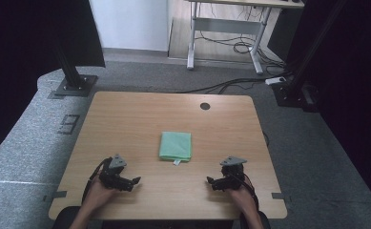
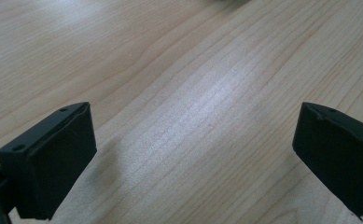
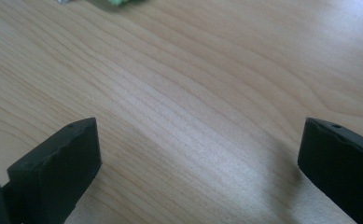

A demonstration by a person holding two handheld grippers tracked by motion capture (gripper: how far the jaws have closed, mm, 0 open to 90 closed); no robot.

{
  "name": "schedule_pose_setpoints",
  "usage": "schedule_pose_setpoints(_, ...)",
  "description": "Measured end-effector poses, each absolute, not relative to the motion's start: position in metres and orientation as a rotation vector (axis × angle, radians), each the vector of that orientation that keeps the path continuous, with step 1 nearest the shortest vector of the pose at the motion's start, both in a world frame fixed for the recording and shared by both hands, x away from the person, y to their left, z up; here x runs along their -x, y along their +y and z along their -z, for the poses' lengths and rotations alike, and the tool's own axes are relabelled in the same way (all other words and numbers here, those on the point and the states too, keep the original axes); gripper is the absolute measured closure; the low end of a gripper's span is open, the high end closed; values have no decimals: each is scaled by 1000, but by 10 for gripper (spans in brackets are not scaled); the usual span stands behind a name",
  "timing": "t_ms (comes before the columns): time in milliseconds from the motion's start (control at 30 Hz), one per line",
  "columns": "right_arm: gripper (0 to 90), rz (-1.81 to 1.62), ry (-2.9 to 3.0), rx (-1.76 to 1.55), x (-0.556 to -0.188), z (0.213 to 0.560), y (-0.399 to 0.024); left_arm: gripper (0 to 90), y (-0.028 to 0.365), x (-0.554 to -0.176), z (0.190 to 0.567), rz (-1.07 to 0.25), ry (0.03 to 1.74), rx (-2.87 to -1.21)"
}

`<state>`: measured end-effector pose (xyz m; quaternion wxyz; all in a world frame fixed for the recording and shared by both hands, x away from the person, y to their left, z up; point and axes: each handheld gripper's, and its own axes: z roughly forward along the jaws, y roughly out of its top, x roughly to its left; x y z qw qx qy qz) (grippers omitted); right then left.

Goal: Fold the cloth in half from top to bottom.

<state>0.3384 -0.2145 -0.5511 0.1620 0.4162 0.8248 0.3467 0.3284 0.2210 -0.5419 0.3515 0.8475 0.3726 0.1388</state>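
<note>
Table [image 1: 140, 114]: pale wood-grain top, smooth, satin sheen w/ soft glare patches in both gripper views. Cloth [image 1: 176, 146] at table centre: green fabric, matt, soft, small white tag at its 6 o'clock edge. Left gripper [image 2: 195, 154]: black plastic, matt; pads [image 2: 67, 168] look rubbery, slightly grainy. Right gripper [image 3: 200, 163]: same matt black finish. Floor [image 1: 25, 143] at 9 o'clock: grey carpet, rough, speckled.

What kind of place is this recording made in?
Probably a lab or office workroom: a wooden table on grey carpet, a height-adjustable desk with loose cables behind, and black frame posts.
</note>
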Motion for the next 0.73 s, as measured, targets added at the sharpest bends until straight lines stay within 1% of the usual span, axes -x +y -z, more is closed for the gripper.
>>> schedule_pose_setpoints(167, 0, -967, 2348, -1193, -337, 555, -211, 0, 216, -328, 549, -332, 976, -2234)
schedule_pose_setpoints(233, 0, -971, 2336, -1197, -336, 556, -211, 0, 213, -327, 549, -359, 957, -2258)
schedule_pose_setpoints(533, 0, -982, 2325, -1197, -335, 557, -211, 0, 211, -327, 549, -359, 970, -2253)
schedule_pose_setpoints(733, 0, -983, 2325, -1197, -335, 557, -211, 0, 212, -327, 549, -376, 1016, -2239)
